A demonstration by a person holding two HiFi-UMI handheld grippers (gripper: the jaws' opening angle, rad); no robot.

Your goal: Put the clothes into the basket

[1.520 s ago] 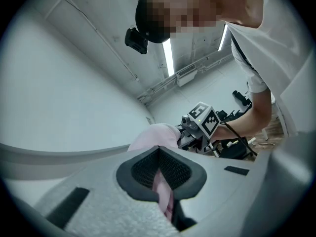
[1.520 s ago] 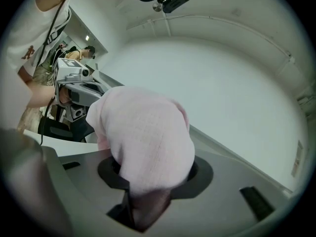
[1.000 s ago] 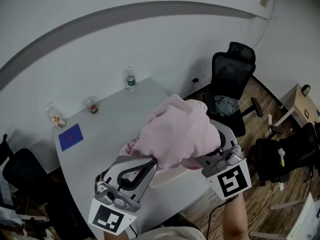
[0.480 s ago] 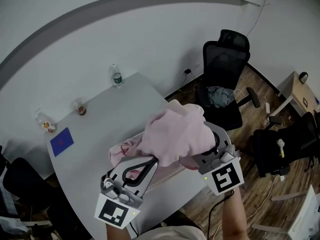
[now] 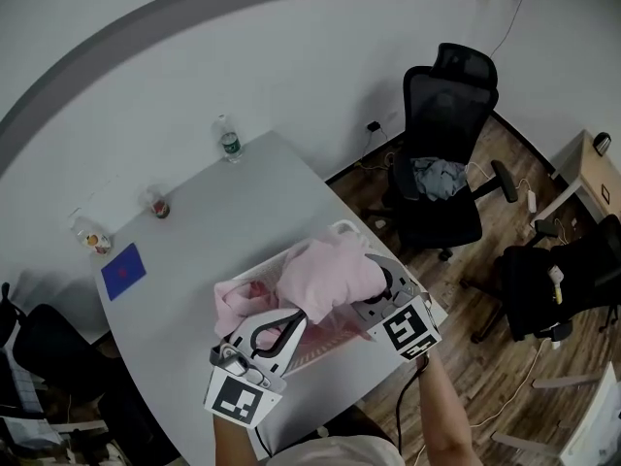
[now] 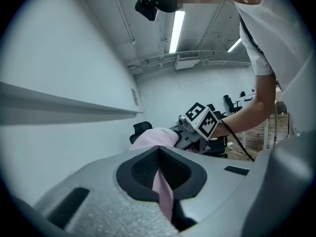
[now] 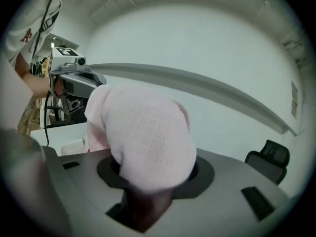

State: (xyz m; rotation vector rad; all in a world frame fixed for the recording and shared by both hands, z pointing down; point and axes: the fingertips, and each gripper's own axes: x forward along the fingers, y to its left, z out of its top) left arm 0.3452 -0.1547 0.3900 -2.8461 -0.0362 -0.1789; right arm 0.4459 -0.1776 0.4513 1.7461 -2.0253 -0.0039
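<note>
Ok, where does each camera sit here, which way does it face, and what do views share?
Head view: on the person's head, facing steeply down at table, basket and pink garment; both forearms, left gripper and right gripper show.
Left gripper view: on that gripper, facing along jaws shut on the garment; arm and torso show.
Right gripper view: likewise, garment bulging from its jaws; shirt edge shows.
Shared: each gripper view shows the other gripper.

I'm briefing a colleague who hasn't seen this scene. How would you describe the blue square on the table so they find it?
Start at the grey table by the white wall. Near its left corner, beside a small cup, lies the blue square. It alone is flat and blue, unlike the cup and the bottle farther along.
</note>
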